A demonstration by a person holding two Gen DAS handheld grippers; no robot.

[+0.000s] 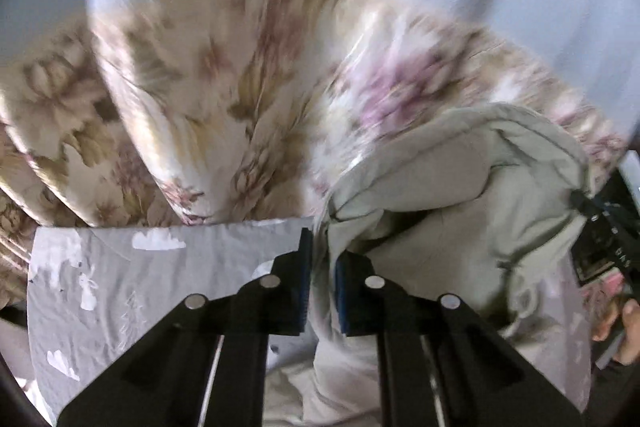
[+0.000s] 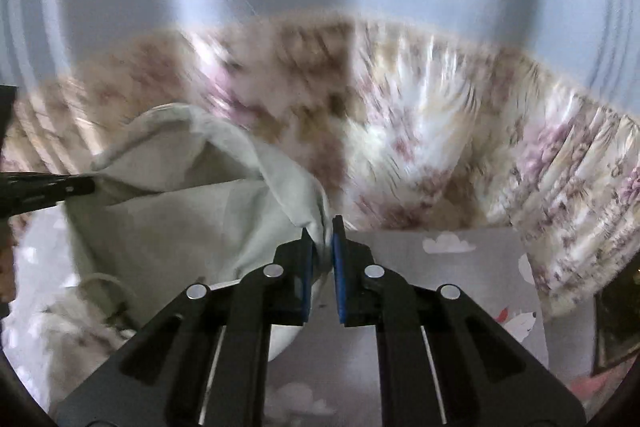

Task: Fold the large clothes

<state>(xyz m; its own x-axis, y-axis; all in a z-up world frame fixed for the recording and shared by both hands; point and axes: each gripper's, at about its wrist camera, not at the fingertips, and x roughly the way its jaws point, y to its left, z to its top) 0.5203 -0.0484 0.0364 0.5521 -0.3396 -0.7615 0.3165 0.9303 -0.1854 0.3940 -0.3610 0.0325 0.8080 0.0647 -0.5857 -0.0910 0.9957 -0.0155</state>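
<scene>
Two hand-held grippers (image 1: 322, 259) (image 2: 323, 247) pinch the pale garment (image 1: 460, 211) above floral bedding (image 1: 208, 87).

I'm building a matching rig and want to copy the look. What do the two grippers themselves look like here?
Both look alike: the left gripper and right gripper have matte black angular frames with slotted cut-outs, four round silver fasteners, thin bright rods, and blue ribbed pads on the inner faces. No cables or sleeves show.

The garment (image 2: 180, 219) is pale sage-grey, the bedspread (image 1: 224, 99) cream with pink-and-tan flowers, the sheet (image 2: 460, 267) grey with white clouds.
</scene>
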